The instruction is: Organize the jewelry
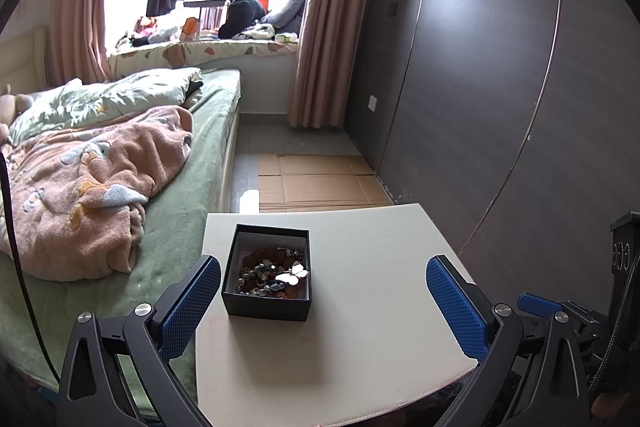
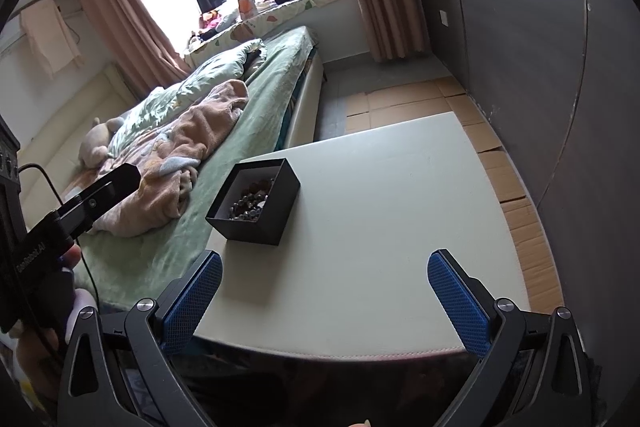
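An open black box (image 1: 267, 307) stands near the left edge of a white table (image 1: 360, 347). It holds a tangle of jewelry (image 1: 272, 273): brown and grey bead strands and a white butterfly piece. My left gripper (image 1: 323, 291) is open and empty, low over the table, with the box just inside its left finger (image 1: 188, 307). In the right wrist view the box (image 2: 256, 203) sits ahead and left of my right gripper (image 2: 325, 289), which is open and empty near the table's front edge (image 2: 340, 349). The beads (image 2: 250, 205) show inside.
A bed with a green sheet (image 1: 176, 227) and a pink blanket (image 1: 80, 195) lies close along the table's left side. A dark panelled wall (image 1: 500, 107) runs on the right. Flattened cardboard (image 1: 316, 183) covers the floor beyond the table. The left gripper's body (image 2: 80, 211) shows at the left of the right wrist view.
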The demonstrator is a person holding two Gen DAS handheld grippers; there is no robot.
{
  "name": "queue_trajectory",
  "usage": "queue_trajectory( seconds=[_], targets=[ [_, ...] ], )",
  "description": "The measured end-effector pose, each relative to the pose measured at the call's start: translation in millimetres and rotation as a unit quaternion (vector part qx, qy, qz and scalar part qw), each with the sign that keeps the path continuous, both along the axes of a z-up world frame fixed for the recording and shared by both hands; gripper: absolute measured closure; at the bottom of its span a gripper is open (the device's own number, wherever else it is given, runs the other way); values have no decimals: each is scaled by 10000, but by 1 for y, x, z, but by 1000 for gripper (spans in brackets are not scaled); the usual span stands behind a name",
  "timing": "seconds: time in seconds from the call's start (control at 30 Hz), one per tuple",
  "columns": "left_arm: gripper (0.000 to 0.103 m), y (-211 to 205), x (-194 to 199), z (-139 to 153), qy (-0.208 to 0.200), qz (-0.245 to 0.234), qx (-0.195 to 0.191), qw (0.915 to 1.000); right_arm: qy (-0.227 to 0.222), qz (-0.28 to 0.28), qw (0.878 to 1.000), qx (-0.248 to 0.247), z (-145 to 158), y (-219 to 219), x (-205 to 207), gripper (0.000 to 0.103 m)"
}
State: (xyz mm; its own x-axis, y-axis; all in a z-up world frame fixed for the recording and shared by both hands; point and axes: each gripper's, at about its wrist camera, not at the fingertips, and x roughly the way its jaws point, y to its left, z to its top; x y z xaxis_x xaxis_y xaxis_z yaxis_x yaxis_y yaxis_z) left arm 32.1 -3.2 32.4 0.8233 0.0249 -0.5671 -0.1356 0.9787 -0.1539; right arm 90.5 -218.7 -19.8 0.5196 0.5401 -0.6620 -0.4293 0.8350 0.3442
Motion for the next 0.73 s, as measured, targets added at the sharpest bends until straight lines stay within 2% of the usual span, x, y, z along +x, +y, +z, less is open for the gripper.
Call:
queue_trajectory(
  seconds=[0.57,0.73],
  targets=[
    [0,-2,-1,1,-28,-9,124,9999,124,-67,9999,-20,-4,2,1,0],
    [0,1,-1,0,15,4,41,10000,157,-68,9998,-37,-6,3,2,0]
  ],
)
